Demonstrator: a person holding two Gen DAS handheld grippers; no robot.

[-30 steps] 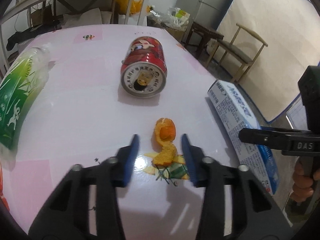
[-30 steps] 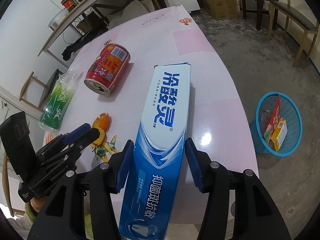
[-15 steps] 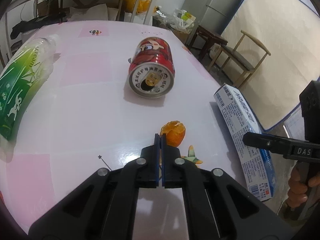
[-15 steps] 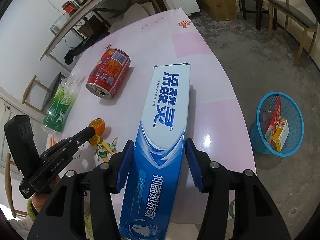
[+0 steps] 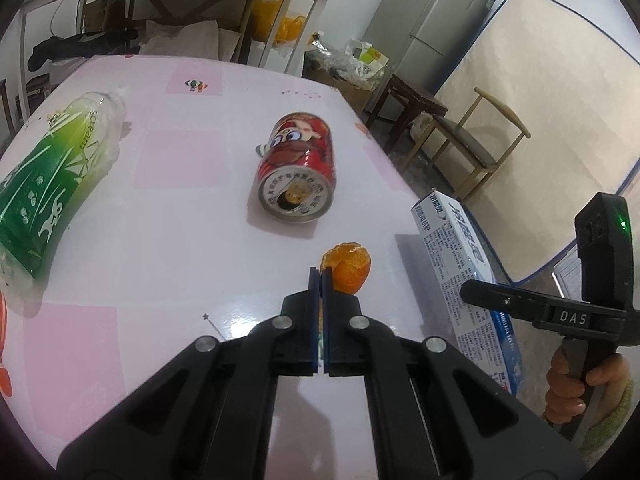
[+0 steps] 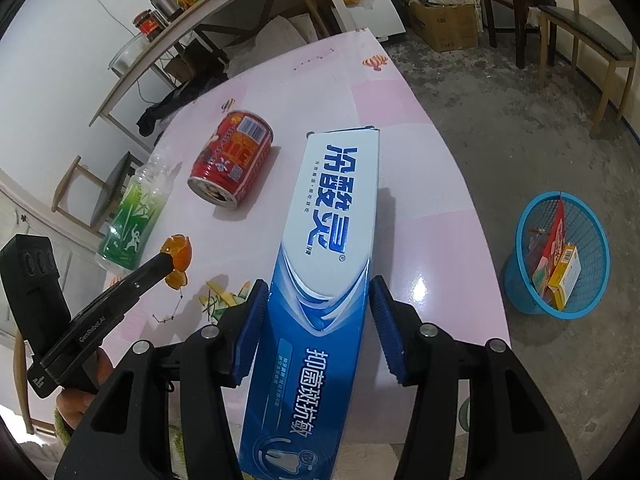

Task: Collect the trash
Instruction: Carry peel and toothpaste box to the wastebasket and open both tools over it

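Note:
My left gripper (image 5: 320, 272) is shut on a piece of orange peel (image 5: 350, 270), which hangs just above the pink table (image 5: 180, 240); the right wrist view shows that peel (image 6: 180, 254) clear of the surface. My right gripper (image 6: 319, 284) has its pads against both long sides of a blue and white toothpaste box (image 6: 332, 240) at the table's near edge. A red can (image 5: 298, 172) lies on its side in the middle. A green plastic bottle (image 5: 48, 184) lies at the left.
A blue mesh basket (image 6: 520, 280) with a few cartons stands on the floor to the right of the table. Wooden chairs (image 5: 472, 148), a mattress and a fridge line the far right. A cluttered shelf table stands behind.
The left gripper's jaws closed on the orange peel and lifted it off the table. The right gripper and toothpaste box stayed put.

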